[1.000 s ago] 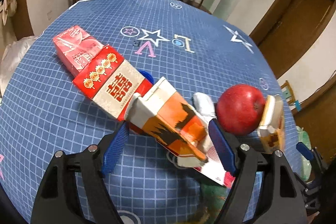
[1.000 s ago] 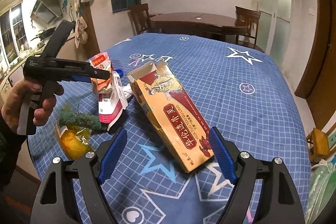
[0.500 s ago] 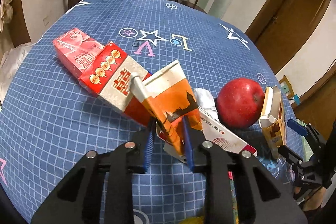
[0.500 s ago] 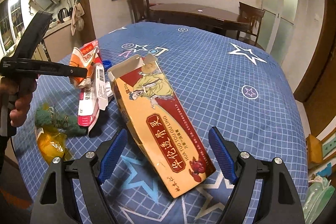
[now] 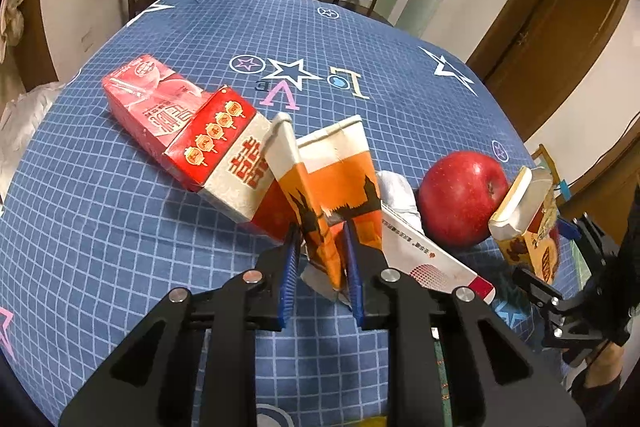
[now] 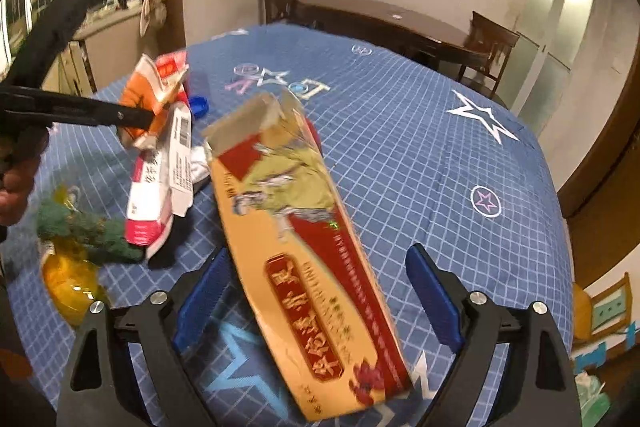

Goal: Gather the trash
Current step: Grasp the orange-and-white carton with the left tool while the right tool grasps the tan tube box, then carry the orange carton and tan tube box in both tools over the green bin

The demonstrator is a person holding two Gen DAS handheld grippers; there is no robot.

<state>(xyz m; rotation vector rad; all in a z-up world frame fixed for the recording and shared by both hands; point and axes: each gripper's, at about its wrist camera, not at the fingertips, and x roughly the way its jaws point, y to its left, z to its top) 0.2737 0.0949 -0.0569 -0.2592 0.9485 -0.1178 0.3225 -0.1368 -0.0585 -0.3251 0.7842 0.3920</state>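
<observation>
Left wrist view: left gripper [image 5: 320, 259], open a second ago, now clamps the orange carton [image 5: 332, 187] beside the apple [image 5: 462, 199]; right gripper [image 6: 320, 299] is opening over the long yellow box [image 6: 296, 239].

Matt blue checked cloth covers the bench [image 5: 120, 227]. The orange carton [image 5: 336, 183] is creased cardboard, and the long yellow box [image 6: 304, 247] is glossy card. The apple [image 5: 460, 199] has smooth, shiny skin.

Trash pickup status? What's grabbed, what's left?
Nothing visibly binned yet. In hand: left gripper pinches the crushed orange carton. Right gripper, jaws opening, straddles the long yellow box, not gripping. Left: red boxes, white-and-red flat box.
</observation>
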